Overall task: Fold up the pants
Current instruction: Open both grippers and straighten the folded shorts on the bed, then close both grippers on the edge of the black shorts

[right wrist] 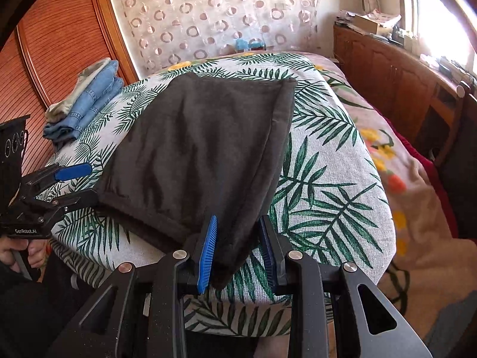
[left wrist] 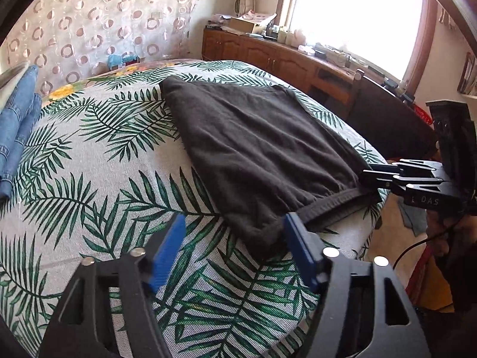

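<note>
1. Left wrist view: left tongs (left wrist: 234,249) part open, nothing gripped; near corner of the black pants (left wrist: 256,149) lies just ahead, nudging the right-hand pad (left wrist: 301,250).
2. Pants lie on the leaf-print bed (left wrist: 89,203), long axis running away from both tongs; waistband nearest.
3. Right tongs (right wrist: 238,250) narrow, closed on the pants' other near corner, w/ cloth between the pads.
4. Jeans pile (right wrist: 86,101) at far left, well apart. Cupboard (right wrist: 387,68) to the right. Nothing blocks.
</note>
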A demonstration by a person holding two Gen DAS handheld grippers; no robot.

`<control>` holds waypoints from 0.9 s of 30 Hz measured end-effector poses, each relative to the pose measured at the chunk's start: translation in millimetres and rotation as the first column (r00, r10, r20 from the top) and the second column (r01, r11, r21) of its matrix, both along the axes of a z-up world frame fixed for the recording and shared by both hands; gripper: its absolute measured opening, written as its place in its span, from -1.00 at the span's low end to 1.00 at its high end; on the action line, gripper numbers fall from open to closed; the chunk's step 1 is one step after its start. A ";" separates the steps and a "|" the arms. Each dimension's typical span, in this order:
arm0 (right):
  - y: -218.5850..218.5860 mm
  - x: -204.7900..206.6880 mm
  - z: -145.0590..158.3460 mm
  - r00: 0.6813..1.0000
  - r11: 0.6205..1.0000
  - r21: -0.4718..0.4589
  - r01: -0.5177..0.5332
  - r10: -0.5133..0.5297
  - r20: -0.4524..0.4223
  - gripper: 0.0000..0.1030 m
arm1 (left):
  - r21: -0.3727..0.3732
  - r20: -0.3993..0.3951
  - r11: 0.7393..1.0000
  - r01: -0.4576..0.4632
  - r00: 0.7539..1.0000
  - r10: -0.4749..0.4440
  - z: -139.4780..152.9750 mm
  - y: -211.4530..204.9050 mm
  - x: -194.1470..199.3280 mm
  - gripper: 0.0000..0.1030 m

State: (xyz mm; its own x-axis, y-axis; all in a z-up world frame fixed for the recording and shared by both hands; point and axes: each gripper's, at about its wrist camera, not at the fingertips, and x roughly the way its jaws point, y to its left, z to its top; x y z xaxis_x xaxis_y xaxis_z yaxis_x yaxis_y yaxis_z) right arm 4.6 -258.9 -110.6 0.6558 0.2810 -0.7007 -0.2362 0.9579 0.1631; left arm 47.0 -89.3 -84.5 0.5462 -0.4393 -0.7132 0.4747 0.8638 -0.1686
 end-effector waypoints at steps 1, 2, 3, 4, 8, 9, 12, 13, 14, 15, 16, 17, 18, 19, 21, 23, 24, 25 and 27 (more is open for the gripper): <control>0.0 0.2 2.0 1.000 1.000 0.001 -0.005 0.005 0.003 -0.43 | -0.006 -0.005 1.000 0.005 1.000 -0.005 -0.4 -0.4 -0.5 0.06; 0.4 -0.5 3.3 1.000 1.000 0.000 -0.013 0.013 0.005 -0.61 | -0.007 -0.005 1.000 0.009 1.000 -0.009 -0.6 -1.6 -1.2 0.00; 1.4 -1.2 4.6 1.000 1.000 -0.004 -0.023 0.023 0.005 -0.68 | -0.006 -0.005 1.000 0.013 1.000 -0.013 -0.8 -2.8 -1.5 -0.09; 1.5 -3.5 4.3 1.000 1.000 -0.011 -0.026 0.026 0.013 -0.75 | -0.005 -0.004 1.000 0.019 1.000 -0.019 -1.2 -4.2 -2.0 -0.16; 1.2 -8.2 14.3 0.999 0.999 -0.016 -0.033 0.034 0.043 -0.84 | -0.005 -0.006 0.999 0.045 0.999 -0.045 -2.4 -9.0 -1.6 -0.40; 0.4 -8.8 17.4 0.998 0.999 -0.012 -0.034 0.035 0.048 -0.84 | -0.004 -0.003 0.999 0.048 0.999 -0.048 -1.7 -9.3 -2.1 -0.47; 0.2 -12.8 21.1 0.998 0.999 -0.009 -0.043 0.044 0.051 -0.85 | 0.003 0.007 0.999 0.052 0.999 -0.052 0.6 -9.3 -3.1 -0.70; 0.9 -15.0 21.0 0.998 0.999 -0.015 -0.047 0.047 0.050 -0.85 | 0.009 0.013 0.999 0.049 0.999 -0.049 1.9 -8.7 -3.7 -0.72; 1.5 -16.2 20.3 0.998 0.999 -0.025 -0.046 0.047 0.048 -0.85 | 0.009 0.015 0.999 0.047 0.999 -0.047 2.8 -7.4 -3.9 -0.72; 1.4 -16.4 19.8 0.998 0.999 -0.030 -0.044 0.045 0.045 -0.85 | 0.005 0.017 0.999 0.044 0.999 -0.044 4.2 -5.5 -4.0 -0.72; 2.1 -15.9 17.8 0.998 0.999 -0.025 -0.043 0.044 0.039 -0.85 | 0.004 0.016 0.999 0.039 0.999 -0.039 5.0 -3.6 -4.2 -0.72; 3.1 -16.6 14.1 0.999 0.999 -0.018 -0.041 0.041 0.031 -0.85 | 0.003 0.014 0.999 0.035 0.999 -0.035 5.2 -1.8 -3.5 -0.72; 2.8 -17.2 12.9 0.999 0.999 -0.017 -0.038 0.038 0.027 -0.85 | 0.002 0.011 1.000 0.031 0.999 -0.031 5.3 -0.4 -3.5 -0.72; 4.1 -18.2 11.1 0.999 0.999 -0.021 -0.038 0.038 0.023 -0.85 | 0.002 0.010 1.000 0.027 1.000 -0.027 5.2 0.6 -3.4 -0.72; 6.4 -19.8 6.8 0.999 0.999 -0.027 -0.042 0.043 0.009 -0.85 | 0.001 0.010 1.000 0.016 1.000 -0.016 5.2 1.9 -2.9 -0.72; 9.0 -21.2 4.5 0.999 0.998 -0.041 -0.037 0.037 0.002 -0.85 | 0.007 0.004 1.000 -0.001 1.000 0.001 4.4 1.6 -0.4 -0.56; 8.5 -21.4 4.1 0.999 0.999 -0.038 -0.033 0.034 0.002 -0.85 | 0.010 0.003 1.000 -0.008 1.000 0.008 4.0 1.2 0.8 -0.37; 7.3 -21.2 5.0 1.000 0.999 -0.031 -0.030 0.031 0.003 -0.85 | 0.016 0.005 1.000 -0.019 1.000 0.019 3.3 0.9 2.1 -0.18; 6.3 -21.1 6.2 1.000 0.999 -0.035 -0.023 0.024 0.010 -0.85 | 0.010 0.004 1.000 -0.022 1.000 0.022 2.7 0.9 3.2 0.01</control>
